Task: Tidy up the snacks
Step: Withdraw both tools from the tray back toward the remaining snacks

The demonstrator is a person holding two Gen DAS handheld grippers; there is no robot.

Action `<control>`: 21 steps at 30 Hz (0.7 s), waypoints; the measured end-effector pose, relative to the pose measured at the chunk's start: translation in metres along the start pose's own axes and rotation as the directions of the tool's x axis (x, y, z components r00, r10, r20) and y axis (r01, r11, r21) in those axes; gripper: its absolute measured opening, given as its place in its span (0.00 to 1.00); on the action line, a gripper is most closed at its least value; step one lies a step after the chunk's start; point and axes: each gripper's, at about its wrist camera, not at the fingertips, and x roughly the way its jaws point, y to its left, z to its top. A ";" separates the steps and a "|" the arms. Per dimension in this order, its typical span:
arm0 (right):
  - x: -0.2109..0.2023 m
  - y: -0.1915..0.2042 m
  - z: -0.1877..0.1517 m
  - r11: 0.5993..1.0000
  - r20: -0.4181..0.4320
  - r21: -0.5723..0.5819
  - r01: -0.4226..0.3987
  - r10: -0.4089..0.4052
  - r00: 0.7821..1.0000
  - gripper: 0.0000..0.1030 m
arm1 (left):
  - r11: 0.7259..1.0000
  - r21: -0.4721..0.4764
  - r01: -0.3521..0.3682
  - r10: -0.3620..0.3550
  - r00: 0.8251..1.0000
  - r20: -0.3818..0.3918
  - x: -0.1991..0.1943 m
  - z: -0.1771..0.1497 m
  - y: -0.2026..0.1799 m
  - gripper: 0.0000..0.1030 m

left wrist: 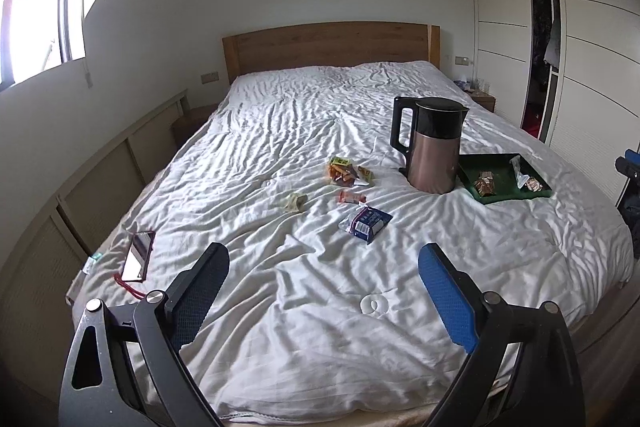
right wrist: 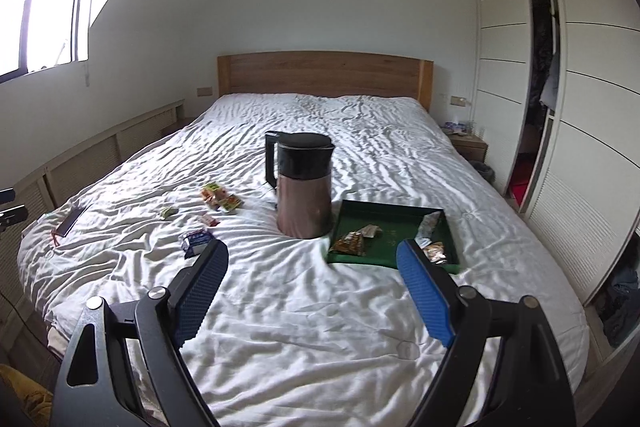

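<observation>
My snacks lie in two lots: loose packets [left wrist: 349, 175] and a blue pack [left wrist: 365, 223] on the sheet, and a few more in the green tray [right wrist: 390, 259].

The left tongs [left wrist: 324, 273] hang over the foot of the bed [left wrist: 304, 327], tilted down, jaws wide with nothing between them. The blue pack lies ahead of them, near their midline, and the loose packets sit further on. My right tongs [right wrist: 312, 263] tilt down the same way, also spread wide and empty. The tray sits just beyond their blue finger [right wrist: 426, 291], whose tip overlaps its near edge in my view; I cannot tell whether they touch.

A kettle [right wrist: 304, 187] stands upright between the loose packets and the tray, just beside the tray. A phone [left wrist: 138, 255] lies well off to the left. Beyond are a wooden headboard [right wrist: 324, 73], a window [right wrist: 48, 11] to the left and a wardrobe [right wrist: 580, 107] to the right.
</observation>
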 end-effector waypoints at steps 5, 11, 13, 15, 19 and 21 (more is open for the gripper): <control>0.036 0.017 -0.004 0.998 -0.045 -0.026 -0.052 0.051 0.998 1.00 | 0.999 -0.041 -0.006 0.003 0.999 -0.050 0.030 0.000 0.014 0.90; 0.086 0.047 -0.012 0.991 -0.116 -0.047 -0.124 0.118 0.986 1.00 | 0.999 -0.046 0.012 -0.018 0.992 -0.127 0.075 0.000 0.015 0.90; 0.105 0.061 -0.016 0.986 -0.144 -0.058 -0.155 0.146 0.979 1.00 | 0.998 -0.051 0.023 -0.030 0.988 -0.153 0.093 0.001 0.013 0.90; 0.123 0.076 -0.019 0.979 -0.171 -0.074 -0.191 0.176 0.969 1.00 | 0.997 -0.061 0.038 -0.048 0.983 -0.178 0.112 0.005 0.012 0.90; 0.160 0.108 -0.025 0.962 -0.222 -0.102 -0.253 0.226 0.949 1.00 | 0.996 -0.069 0.059 -0.072 0.976 -0.204 0.150 0.018 0.009 0.90; 0.177 0.122 -0.026 0.952 -0.240 -0.111 -0.287 0.254 0.937 1.00 | 0.995 -0.070 0.066 -0.079 0.973 -0.219 0.170 0.025 0.008 0.90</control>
